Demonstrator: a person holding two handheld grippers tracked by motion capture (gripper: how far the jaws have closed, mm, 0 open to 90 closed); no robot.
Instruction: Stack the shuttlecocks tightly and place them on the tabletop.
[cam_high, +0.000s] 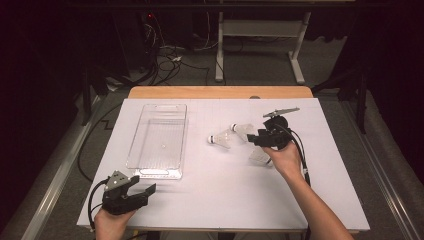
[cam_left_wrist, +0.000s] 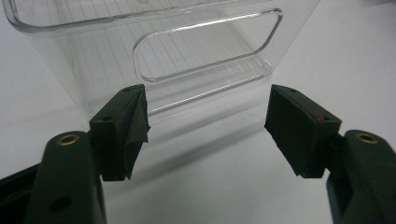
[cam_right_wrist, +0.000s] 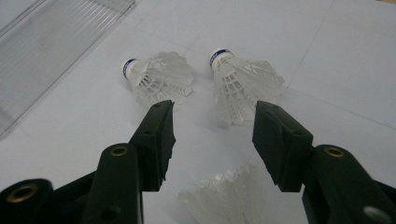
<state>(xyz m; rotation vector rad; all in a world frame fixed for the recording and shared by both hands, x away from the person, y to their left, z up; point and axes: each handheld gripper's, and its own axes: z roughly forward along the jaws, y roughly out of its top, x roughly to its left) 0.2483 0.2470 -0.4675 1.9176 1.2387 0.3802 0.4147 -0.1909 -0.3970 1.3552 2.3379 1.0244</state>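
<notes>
The right tongs (cam_right_wrist: 212, 140) stood low over the white worktop (cam_high: 220, 190), with their two black jaws apart and nothing pressed between the pads. Below the gap, close to the camera, lay the feather skirt of one shuttlecock (cam_right_wrist: 224, 196); in the high view this near shuttlecock (cam_high: 260, 156) lay just beside the right hand (cam_high: 285, 157), partly under the tongs. Just beyond the jaw tips two more shuttlecocks lay on their sides, near each other but apart. The left-lying shuttlecock (cam_right_wrist: 156, 77) and the right-lying shuttlecock (cam_right_wrist: 243, 84) both had a white cork with a blue band, and the corks pointed away from the tongs. In the high view these two were between the right tongs (cam_high: 264, 139) and a clear plastic tray (cam_high: 134, 150), which stood well apart on the left part of the worktop. The left tongs (cam_left_wrist: 208, 126) rested at the near left corner of the worktop, with the jaws wide and nothing in them. They faced the short end wall of the tray (cam_left_wrist: 70, 70), which had a handle cut-out (cam_left_wrist: 205, 46) in it. The left hand (cam_high: 112, 220) held them near the worktop edge.
</notes>
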